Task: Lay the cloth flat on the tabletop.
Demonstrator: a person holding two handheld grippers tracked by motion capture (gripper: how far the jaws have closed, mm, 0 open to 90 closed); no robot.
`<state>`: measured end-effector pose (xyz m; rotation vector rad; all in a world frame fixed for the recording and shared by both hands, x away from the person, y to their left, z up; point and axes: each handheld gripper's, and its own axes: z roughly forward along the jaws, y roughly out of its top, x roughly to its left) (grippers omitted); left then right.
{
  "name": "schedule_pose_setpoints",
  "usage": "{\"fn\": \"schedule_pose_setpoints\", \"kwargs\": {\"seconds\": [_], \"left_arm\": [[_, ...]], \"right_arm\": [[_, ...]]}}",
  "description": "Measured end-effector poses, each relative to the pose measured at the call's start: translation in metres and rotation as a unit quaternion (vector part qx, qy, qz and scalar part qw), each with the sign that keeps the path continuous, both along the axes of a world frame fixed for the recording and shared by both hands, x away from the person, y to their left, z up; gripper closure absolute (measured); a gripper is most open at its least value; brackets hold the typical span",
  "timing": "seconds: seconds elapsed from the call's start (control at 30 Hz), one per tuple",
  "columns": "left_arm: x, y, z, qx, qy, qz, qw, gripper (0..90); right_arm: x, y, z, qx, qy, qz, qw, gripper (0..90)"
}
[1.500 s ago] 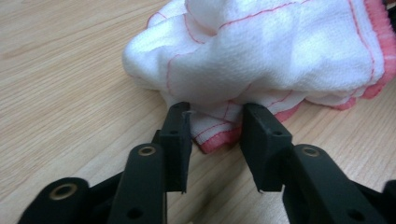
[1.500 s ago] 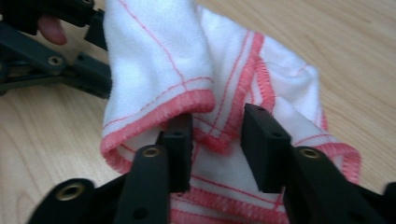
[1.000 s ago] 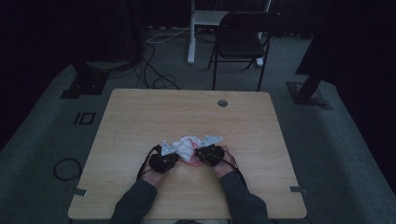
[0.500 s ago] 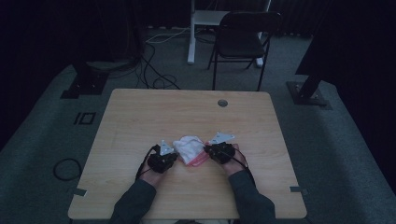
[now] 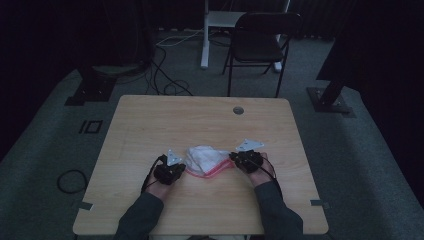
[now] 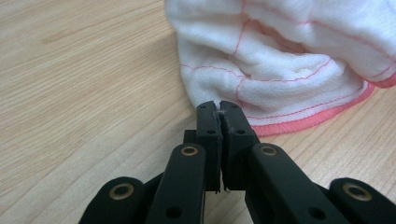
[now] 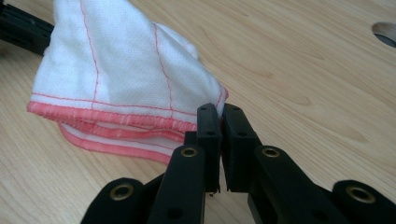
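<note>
A white cloth (image 5: 205, 159) with a pink hem and thin pink stitch lines lies crumpled on the wooden table (image 5: 200, 120), near its front middle. My left gripper (image 5: 184, 167) holds the cloth's left end. In the left gripper view the jaws (image 6: 219, 106) are shut, with a sliver of the cloth (image 6: 280, 60) pinched at their tips. My right gripper (image 5: 231, 157) holds the right end. In the right gripper view it (image 7: 220, 108) is shut on a corner of the cloth (image 7: 116, 70), which is lifted slightly and stretched between the two grippers.
A round cable hole (image 5: 238, 110) sits near the table's far edge. Beyond the table stand a black folding chair (image 5: 260, 40) and a white desk leg (image 5: 204, 35). Cables lie on the dark floor (image 5: 165, 85), and a coil (image 5: 70, 180) lies left of the table.
My right gripper has moved to the right and slightly up with the cloth's corner, drawing the bunched cloth out wider. The left gripper has stayed put.
</note>
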<state>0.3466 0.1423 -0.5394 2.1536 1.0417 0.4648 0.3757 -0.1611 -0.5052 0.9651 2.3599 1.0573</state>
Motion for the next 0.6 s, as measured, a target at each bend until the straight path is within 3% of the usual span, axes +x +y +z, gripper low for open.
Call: {"fn": "schedule_pose_setpoints", "kwargs": {"seconds": [0.6], "left_arm": [[0.002,0.011,0.001,0.006,0.001,0.012,0.9999,88.5]], "right_arm": [[0.003,-0.028,0.0,0.0,0.003,-0.032,0.9995,87.1]]}}
